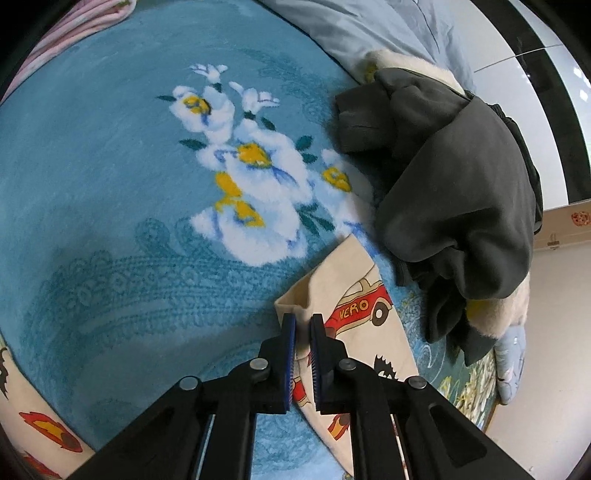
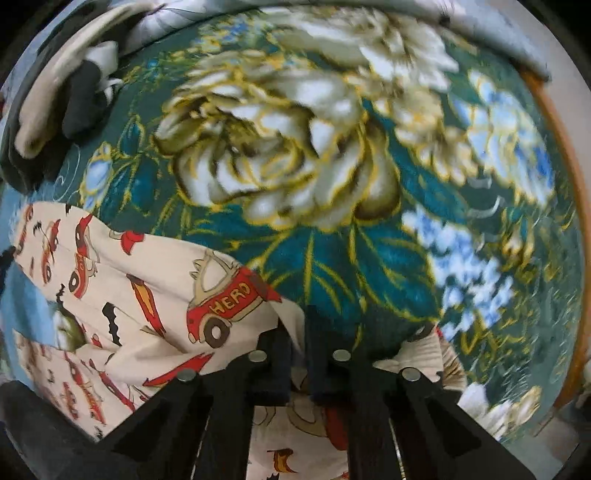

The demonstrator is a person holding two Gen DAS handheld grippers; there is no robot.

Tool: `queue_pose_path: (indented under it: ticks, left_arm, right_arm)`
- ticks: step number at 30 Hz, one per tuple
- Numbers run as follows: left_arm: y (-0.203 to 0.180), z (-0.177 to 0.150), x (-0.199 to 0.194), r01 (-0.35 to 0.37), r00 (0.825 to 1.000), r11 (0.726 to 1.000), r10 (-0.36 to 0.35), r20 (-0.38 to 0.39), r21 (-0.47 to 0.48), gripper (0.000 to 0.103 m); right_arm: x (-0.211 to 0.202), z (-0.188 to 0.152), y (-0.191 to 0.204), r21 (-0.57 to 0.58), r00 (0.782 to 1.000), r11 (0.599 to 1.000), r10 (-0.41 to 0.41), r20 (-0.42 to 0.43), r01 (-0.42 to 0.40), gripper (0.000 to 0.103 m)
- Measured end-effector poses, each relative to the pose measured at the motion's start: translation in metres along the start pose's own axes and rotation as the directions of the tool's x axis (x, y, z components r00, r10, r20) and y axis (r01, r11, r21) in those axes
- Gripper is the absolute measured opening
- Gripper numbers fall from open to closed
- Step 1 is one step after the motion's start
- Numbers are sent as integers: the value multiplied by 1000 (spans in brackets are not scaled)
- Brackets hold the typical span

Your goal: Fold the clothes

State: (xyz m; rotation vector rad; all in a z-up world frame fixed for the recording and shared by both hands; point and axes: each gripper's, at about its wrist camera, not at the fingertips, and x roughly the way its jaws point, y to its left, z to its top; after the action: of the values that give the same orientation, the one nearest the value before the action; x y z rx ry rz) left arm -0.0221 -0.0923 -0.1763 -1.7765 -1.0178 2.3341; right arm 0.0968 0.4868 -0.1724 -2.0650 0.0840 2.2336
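A cream garment printed with red cartoon cars (image 1: 354, 295) lies on a blue floral blanket (image 1: 110, 177). My left gripper (image 1: 303, 325) is shut on a corner edge of the cream garment and holds it just above the blanket. In the right wrist view the same cream garment (image 2: 140, 295) spreads to the left over a dark green floral blanket (image 2: 351, 266). My right gripper (image 2: 297, 325) is shut on another edge of the cream garment, whose cloth runs between and under its fingers. This view is motion-blurred.
A heap of dark grey clothes (image 1: 450, 177) lies on a cream fleece to the right of the left gripper. A pink striped cloth (image 1: 74, 26) lies far left. A pale blue pillow (image 1: 369, 26) is behind. The bed's wooden edge (image 2: 569, 221) runs at right.
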Motion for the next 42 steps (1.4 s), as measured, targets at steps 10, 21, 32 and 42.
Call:
queue_pose_path:
  ticks: [10, 21, 32, 42]
  left_arm:
    - [34, 30, -113, 113, 941, 994, -104, 323, -8, 7]
    - [115, 58, -92, -73, 961, 987, 108, 256, -142, 7]
    - [119, 72, -58, -118, 985, 982, 135, 107, -150, 10]
    - [146, 22, -90, 57, 986, 954, -7, 167, -294, 55]
  right_arm:
    - [-114, 54, 76, -208, 941, 978, 68, 332, 3, 4]
    - [-2, 134, 180, -284, 987, 956, 105, 118, -68, 4]
    - [6, 141, 175, -200, 989, 979, 66, 136, -38, 4]
    - [-35, 124, 140, -204, 971, 972, 152, 184, -113, 44]
